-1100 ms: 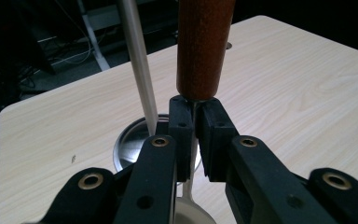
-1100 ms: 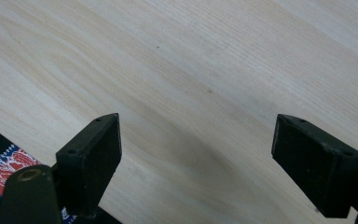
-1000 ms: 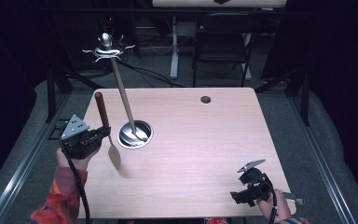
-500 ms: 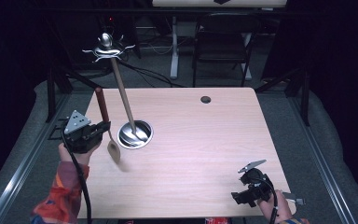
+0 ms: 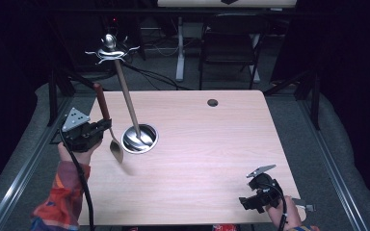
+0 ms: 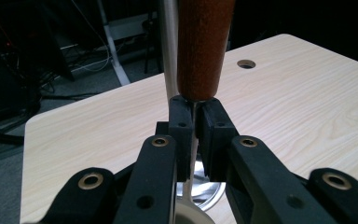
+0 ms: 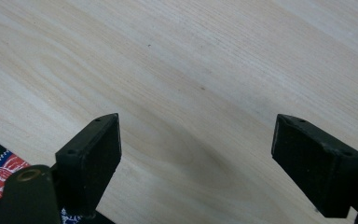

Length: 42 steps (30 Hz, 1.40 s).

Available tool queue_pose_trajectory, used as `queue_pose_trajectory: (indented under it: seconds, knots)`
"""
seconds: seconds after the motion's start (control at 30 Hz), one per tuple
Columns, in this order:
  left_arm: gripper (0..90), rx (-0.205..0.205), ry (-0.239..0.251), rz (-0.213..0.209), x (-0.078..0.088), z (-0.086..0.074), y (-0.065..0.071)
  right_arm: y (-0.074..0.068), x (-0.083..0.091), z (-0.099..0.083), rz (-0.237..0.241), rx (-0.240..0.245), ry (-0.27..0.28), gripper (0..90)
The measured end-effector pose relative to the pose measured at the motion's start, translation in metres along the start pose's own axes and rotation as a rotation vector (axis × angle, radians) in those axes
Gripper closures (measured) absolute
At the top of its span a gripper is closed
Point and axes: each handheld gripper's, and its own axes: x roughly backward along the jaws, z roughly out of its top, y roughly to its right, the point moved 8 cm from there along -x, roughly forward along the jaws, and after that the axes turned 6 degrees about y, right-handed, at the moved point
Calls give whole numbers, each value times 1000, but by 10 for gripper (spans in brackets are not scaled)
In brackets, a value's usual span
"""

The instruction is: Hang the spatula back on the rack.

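One wooden-handled spoon, one metal utensil stand near the table's left edge, and two grippers, left and right, are counted.

a dim lab or studio; a lone wooden table, trailing floor cables, an empty chair behind

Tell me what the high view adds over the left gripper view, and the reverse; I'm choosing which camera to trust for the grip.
The high view gives the layout: the spoon's bowl below the left gripper, the stand's hooked top, and the right gripper open at front right. The left gripper view gives the grip close up: pads pressed on the thin metal neck just below the wooden handle. Both share the handle, the stand pole and the table's hole.
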Motion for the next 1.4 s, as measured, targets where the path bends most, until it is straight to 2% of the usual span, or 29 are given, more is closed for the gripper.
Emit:
queue_pose_trajectory:
  seconds: [0.17,0.2,0.23,0.3,0.4,0.73,0.87,1.07,1.1,1.23,1.27,1.3,1.33,1.4]
  knots:
    - [842,2,-1,1,-5,1,-1,0,0,0,3,1,-5,154]
    - [842,3,-2,2,-5,2,-1,1,-2,0,-6,-3,8,154]
    - [842,4,1,3,-6,2,-2,-1,-2,1,9,-10,9,154]
    - [842,4,3,5,-7,4,-2,-1,-2,1,8,-10,9,154]
    - [842,9,10,10,-9,7,-4,0,-1,-1,0,2,-6,153]
    - [842,22,36,19,-14,18,-7,1,-1,-2,4,-17,5,154]
    - [842,32,49,28,-14,22,-11,2,0,-3,-1,-9,-4,154]
    - [842,40,64,33,-13,28,-15,3,0,-4,-11,-18,-5,154]
    - [842,39,67,36,-13,29,-16,3,-1,-3,-13,-33,12,154]
    - [842,42,74,40,-13,31,-19,3,0,-3,-10,-27,6,154]
    - [842,42,74,41,-14,31,-19,2,-1,-3,-8,-40,16,154]
    - [842,44,75,41,-14,32,-20,3,-1,-3,-19,-36,13,154]
    - [842,47,81,43,-14,33,-21,3,0,-4,-13,-22,-7,154]
    - [842,48,85,43,-14,35,-23,4,0,-4,-15,-22,-8,154]
